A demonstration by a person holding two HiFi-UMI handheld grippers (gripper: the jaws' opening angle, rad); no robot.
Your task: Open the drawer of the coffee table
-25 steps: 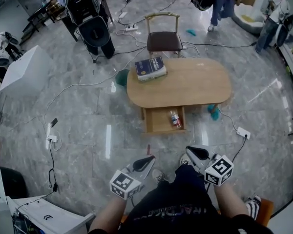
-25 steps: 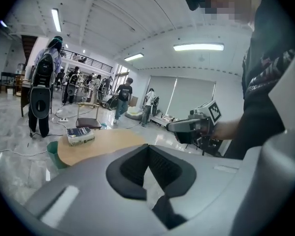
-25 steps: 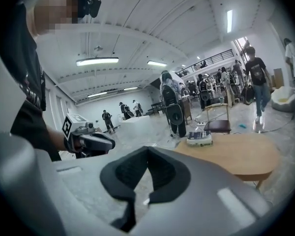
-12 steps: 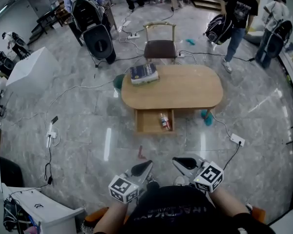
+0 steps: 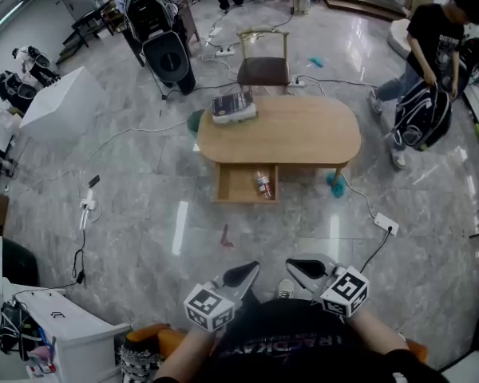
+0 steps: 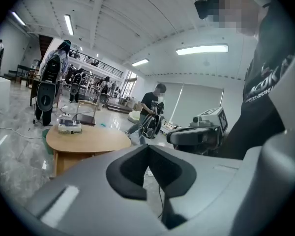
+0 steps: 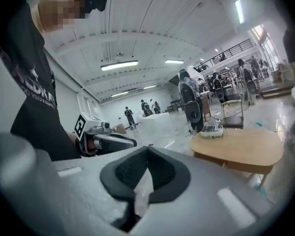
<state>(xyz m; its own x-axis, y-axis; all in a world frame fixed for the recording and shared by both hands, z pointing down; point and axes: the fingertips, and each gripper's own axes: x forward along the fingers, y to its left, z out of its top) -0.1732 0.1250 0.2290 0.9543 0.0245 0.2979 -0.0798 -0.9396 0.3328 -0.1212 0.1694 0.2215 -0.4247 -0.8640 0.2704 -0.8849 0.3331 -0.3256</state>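
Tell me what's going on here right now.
A person holds the left gripper and the right gripper close to their body. Both are shut and empty, well short of the table. The drawer already stands pulled out on the near side, with a small bottle lying in it. A book lies on the tabletop. Neither gripper touches anything.

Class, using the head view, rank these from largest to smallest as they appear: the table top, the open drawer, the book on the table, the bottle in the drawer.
1. table top
2. drawer
3. book
4. bottle
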